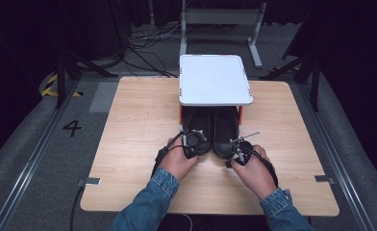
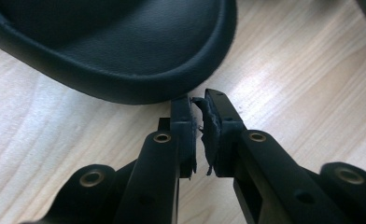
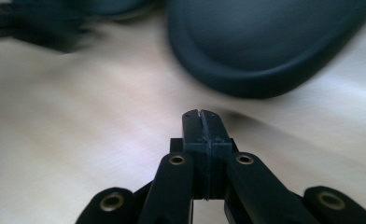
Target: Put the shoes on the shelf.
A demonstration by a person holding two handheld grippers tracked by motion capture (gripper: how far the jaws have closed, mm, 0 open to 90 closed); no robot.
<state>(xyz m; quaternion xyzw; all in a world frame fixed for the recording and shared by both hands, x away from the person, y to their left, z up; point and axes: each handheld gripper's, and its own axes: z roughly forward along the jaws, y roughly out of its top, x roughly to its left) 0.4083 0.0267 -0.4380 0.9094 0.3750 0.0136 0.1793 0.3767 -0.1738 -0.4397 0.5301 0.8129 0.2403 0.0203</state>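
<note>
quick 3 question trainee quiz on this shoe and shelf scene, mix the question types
1. True or false: the white shelf top has a shoe standing on it.
2. Where do the two black shoes sit? A) under the shelf, B) left of the table, C) on the floor.
3. Fill in: the left tongs and right tongs each hold ____.

Key:
1. False, the top is bare.
2. A
3. Nothing; both are closed just short of a shoe's rounded end.

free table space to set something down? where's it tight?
Free: bare table left of the shelf stand, and the wide strip to its right. Crowded: front centre, where two black shoes sit under the stand with the left gripper and right gripper at their near ends.
</note>
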